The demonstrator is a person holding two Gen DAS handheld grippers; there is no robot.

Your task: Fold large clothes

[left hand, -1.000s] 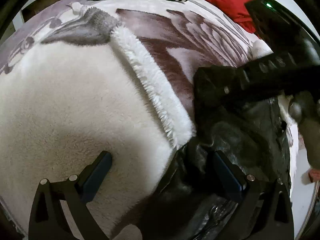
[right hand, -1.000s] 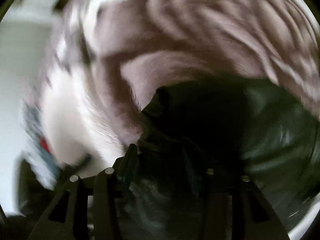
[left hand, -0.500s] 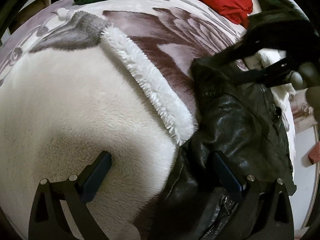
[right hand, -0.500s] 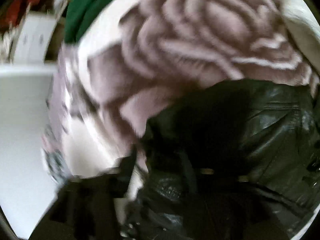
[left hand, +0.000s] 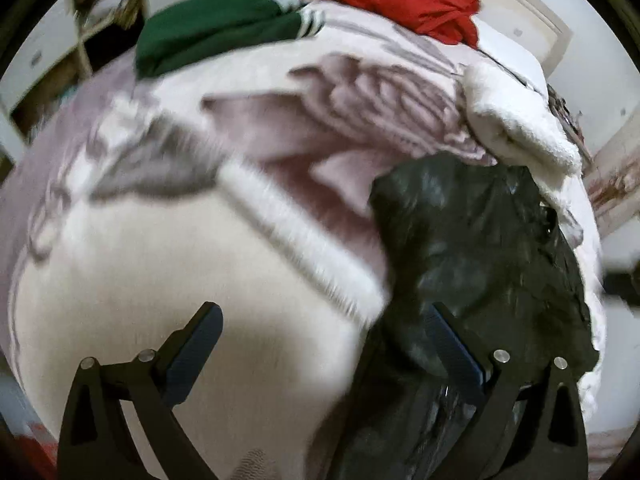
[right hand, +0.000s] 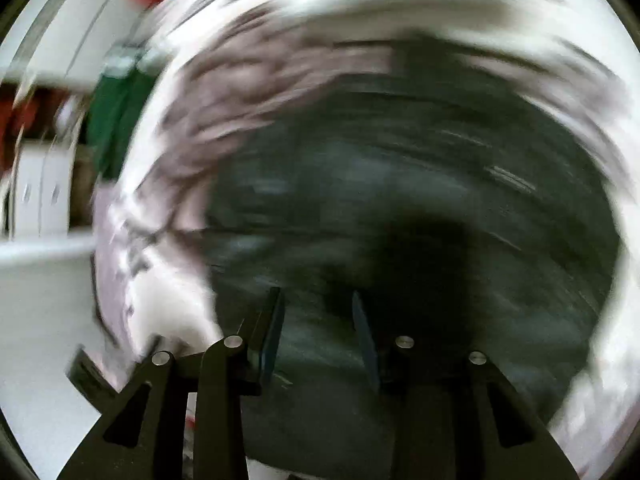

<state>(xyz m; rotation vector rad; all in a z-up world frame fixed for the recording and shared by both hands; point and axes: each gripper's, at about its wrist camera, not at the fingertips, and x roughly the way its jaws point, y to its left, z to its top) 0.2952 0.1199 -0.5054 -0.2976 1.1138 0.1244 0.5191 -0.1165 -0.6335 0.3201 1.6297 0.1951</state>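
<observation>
jacket: we see black leather jacket point(left hand: 480, 256) bunched on fleece blanket point(left hand: 168, 256), at its right edge
left gripper point(left hand: 320, 344): jaws wide apart, one finger over jacket, holding nothing
right gripper point(right hand: 318, 332): over jacket, blurred; narrow gap, grip unclear
step: we judge spreading before first fold
next: we need a hem or sleeve pinched

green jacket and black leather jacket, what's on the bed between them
In the left wrist view, only the feather-print blanket lies between the green jacket and the black leather jacket; nothing else sits on that stretch.
</observation>
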